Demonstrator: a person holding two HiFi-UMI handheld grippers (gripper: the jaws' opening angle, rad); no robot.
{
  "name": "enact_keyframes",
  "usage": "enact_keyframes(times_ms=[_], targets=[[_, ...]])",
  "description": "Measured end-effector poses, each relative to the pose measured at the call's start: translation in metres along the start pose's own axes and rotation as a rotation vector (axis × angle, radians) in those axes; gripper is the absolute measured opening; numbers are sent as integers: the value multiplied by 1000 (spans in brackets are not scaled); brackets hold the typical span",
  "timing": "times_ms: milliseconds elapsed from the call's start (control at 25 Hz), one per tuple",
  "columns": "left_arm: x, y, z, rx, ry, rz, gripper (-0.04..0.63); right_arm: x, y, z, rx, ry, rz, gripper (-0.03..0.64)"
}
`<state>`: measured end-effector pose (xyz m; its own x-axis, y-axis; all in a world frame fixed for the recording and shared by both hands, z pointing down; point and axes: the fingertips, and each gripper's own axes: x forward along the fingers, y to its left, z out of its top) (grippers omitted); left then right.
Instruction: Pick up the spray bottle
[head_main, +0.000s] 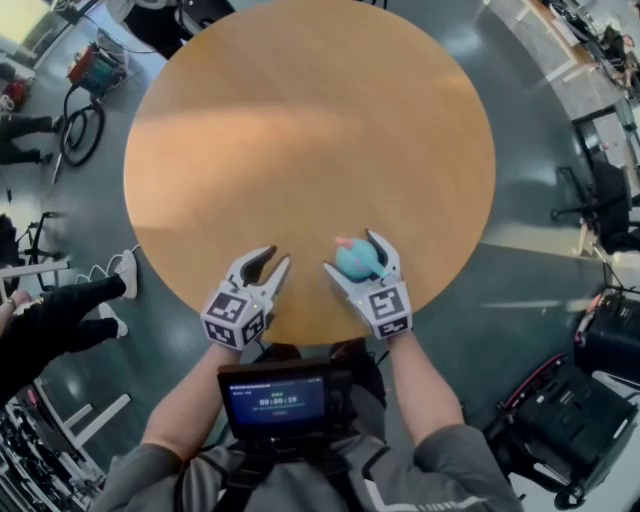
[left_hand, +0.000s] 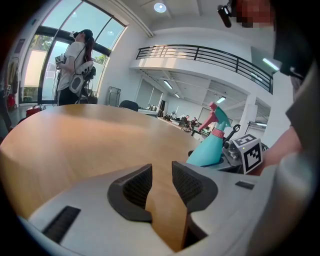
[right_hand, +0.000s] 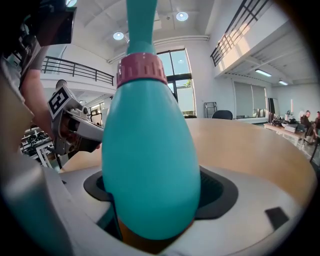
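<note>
A teal spray bottle (head_main: 355, 262) with a pink collar and trigger stands upright near the front edge of the round wooden table (head_main: 300, 130). My right gripper (head_main: 350, 252) has a finger on each side of its body. In the right gripper view the bottle (right_hand: 150, 150) nearly fills the gap of that gripper (right_hand: 150, 185); the pads sit close against both flanks, and I see no squeeze. The bottle's base rests on the table. My left gripper (head_main: 277, 256) lies to the left of the bottle (left_hand: 210, 147), its jaws (left_hand: 161, 175) a narrow gap apart with only tabletop between them.
A small screen (head_main: 278, 395) hangs on the person's chest below the table edge. On the floor are a seated person's legs (head_main: 60, 310) at left, hoses (head_main: 80, 125) at back left and black wheeled gear (head_main: 560, 400) at right. Another person (left_hand: 75, 65) stands beyond the table.
</note>
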<state>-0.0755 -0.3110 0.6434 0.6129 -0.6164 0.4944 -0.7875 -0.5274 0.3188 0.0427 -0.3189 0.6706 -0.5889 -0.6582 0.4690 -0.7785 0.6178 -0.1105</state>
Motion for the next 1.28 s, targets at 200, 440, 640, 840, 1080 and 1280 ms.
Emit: enact_keyframes(times_ms=[200,440,640,840,1080,1280], targets=[[0,4,1,-14,-12,4,133,2,0,0,3,5,0,448],[-2,0,10,-10,-34,-13,94,-1,-1,9,-7,-24,12,446],[-1,-6,24,-1,-67,-54,37,-5,-1,36,23,-28,16,446],[-4,-4,41,14,-109,-61,18,-7,-9,54,-13,-73,14,446],[-19,-8,64,42,-154,-84,3,-23,-7,86,2,-94,17,446],[-29,-11,93,60,-213,-110,3,-40,-2,112,5,-106,18,446]])
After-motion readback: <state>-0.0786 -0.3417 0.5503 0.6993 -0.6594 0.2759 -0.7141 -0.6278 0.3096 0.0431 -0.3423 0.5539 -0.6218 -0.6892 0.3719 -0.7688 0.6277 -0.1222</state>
